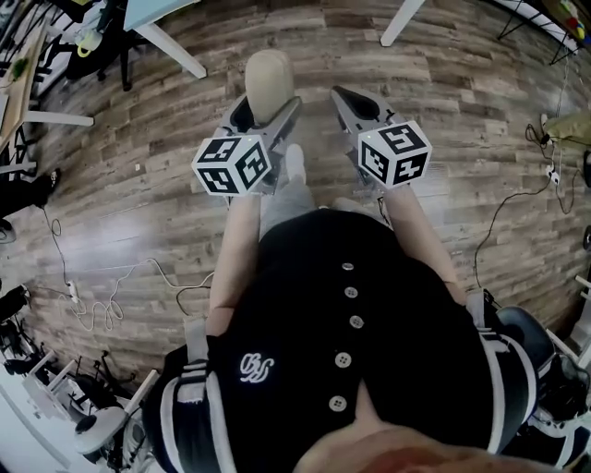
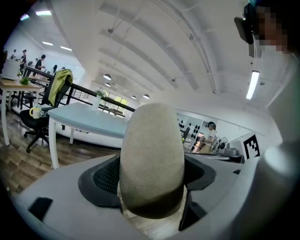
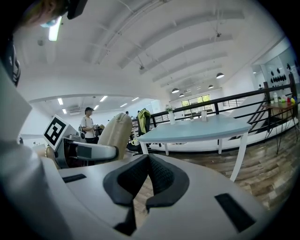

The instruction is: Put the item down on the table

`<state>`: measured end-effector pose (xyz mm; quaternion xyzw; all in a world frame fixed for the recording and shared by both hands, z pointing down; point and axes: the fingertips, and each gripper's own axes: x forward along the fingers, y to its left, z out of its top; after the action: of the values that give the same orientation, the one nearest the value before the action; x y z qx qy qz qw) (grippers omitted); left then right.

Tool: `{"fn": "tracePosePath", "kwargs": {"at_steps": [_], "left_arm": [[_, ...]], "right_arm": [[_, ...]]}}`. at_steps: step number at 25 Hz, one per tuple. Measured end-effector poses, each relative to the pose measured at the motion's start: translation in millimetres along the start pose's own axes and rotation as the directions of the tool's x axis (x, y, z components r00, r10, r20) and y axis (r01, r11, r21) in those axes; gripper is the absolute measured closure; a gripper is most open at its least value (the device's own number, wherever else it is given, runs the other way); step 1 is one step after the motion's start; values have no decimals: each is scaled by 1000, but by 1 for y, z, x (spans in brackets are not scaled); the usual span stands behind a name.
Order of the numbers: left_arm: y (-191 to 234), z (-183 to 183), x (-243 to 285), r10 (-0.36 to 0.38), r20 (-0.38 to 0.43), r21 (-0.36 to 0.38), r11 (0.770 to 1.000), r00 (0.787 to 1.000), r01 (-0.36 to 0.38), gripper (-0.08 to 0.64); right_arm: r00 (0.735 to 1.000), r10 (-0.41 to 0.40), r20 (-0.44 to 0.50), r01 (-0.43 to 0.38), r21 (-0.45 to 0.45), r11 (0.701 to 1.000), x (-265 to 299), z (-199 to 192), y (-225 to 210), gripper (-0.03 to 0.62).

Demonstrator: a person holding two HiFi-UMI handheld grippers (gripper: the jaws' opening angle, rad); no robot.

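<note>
A beige, egg-shaped item (image 1: 269,81) stands upright between the jaws of my left gripper (image 1: 268,109), which is shut on its lower half. In the left gripper view the item (image 2: 152,157) fills the middle, with a black pad pressed on each side. My right gripper (image 1: 355,103) hovers just to the right at the same height; its pads (image 3: 154,171) meet with nothing between them. From the right gripper view the held item (image 3: 116,133) and the left gripper (image 3: 89,151) show at the left. Both grippers hang over the wooden floor, apart from the light blue table (image 3: 199,129).
The light blue table (image 2: 82,119) with white legs stands ahead, with a corner of it (image 1: 157,11) at the top of the head view. Cables (image 1: 92,296) trail on the wooden floor. An office chair (image 2: 44,105) and people stand in the background.
</note>
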<state>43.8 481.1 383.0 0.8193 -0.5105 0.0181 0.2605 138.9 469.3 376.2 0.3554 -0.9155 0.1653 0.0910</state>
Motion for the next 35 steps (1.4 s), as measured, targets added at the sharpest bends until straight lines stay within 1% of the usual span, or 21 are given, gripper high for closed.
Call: {"fn": "tracePosePath", "kwargs": {"at_steps": [5,10,13,17,22,28,35], "left_arm": [[51,43,32,-22,8,9,1000,1000,22,172],[89,87,70,-56,14,39,998,998,56,172],[107,104,91,-79,5,53,996,997,79,172],[126,114,111,-100,-17,54,993,995,100,172],[147,115,124,-106,-35,29,994,994,107,172],[158,118,141,-103,-43,11,995,994,104,172],[180,128,170,-69,-40,-8,998,997,68,172]], "right_arm": [[999,-36,12,36,-27,999,61,31,-16,581],[996,-74,39,75,-23,997,111,62,-42,581],[994,-99,53,100,-14,995,135,74,-56,581],[990,-129,55,129,6,992,159,80,-72,581],[987,-159,22,159,-6,987,178,82,-86,581],[989,-150,-2,150,2,989,197,80,-104,581],[993,-115,-17,115,2,993,233,88,-132,581]]}}
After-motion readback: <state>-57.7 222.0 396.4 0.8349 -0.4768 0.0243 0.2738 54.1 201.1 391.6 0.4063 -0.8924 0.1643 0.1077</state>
